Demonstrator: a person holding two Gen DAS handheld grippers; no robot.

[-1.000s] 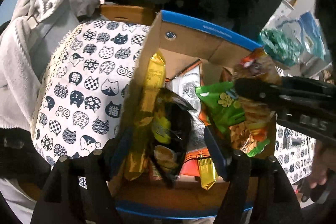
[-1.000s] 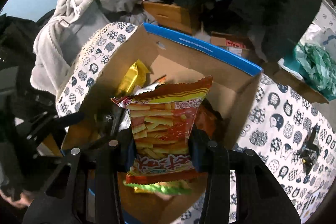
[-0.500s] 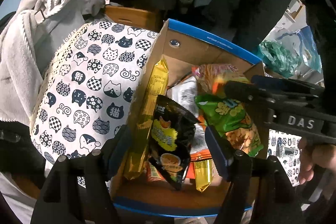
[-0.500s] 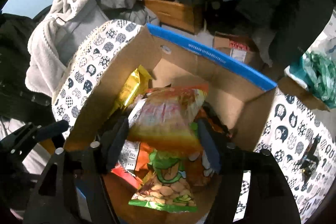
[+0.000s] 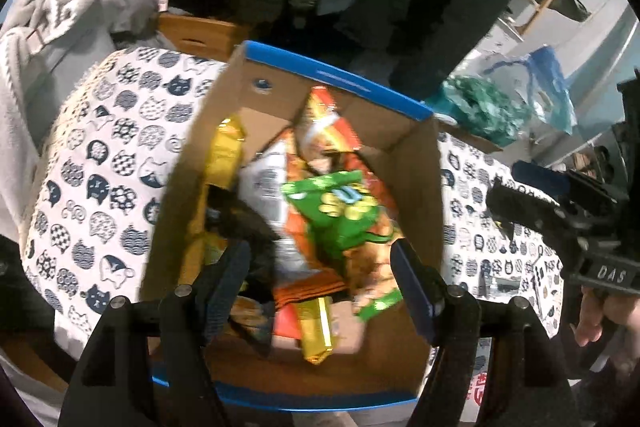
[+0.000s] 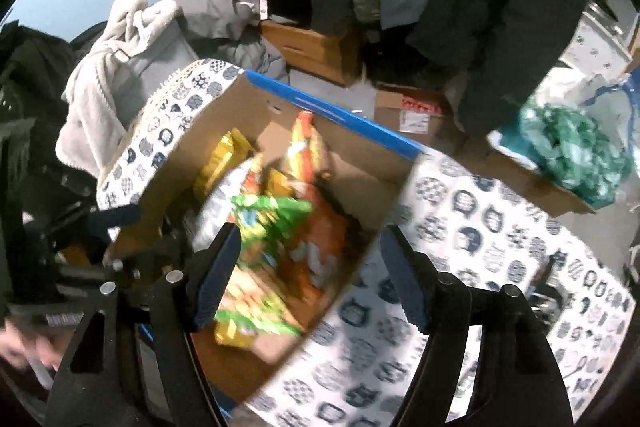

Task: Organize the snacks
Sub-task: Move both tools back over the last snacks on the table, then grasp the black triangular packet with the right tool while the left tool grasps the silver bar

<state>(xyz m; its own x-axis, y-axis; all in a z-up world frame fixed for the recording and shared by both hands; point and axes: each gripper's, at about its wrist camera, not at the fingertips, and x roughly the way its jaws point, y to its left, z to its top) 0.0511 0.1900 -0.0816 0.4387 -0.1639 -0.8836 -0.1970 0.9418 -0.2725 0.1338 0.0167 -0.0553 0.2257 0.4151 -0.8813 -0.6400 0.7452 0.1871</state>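
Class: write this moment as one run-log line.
left gripper: open, over box | right gripper: open, empty | snacks in cardboard box | green bag on top

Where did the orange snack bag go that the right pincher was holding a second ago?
The right gripper let the orange snack bag go into the cardboard box, where it now leans at the back behind the green bag. That gripper is now open and pulled back to the box's right. The left gripper let go of the black bag. The box and yellow bag stayed put.

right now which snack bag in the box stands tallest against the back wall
The orange-and-yellow bag: it leans upright against the cardboard box back wall, its top nearly at the blue rim, above the green bag.
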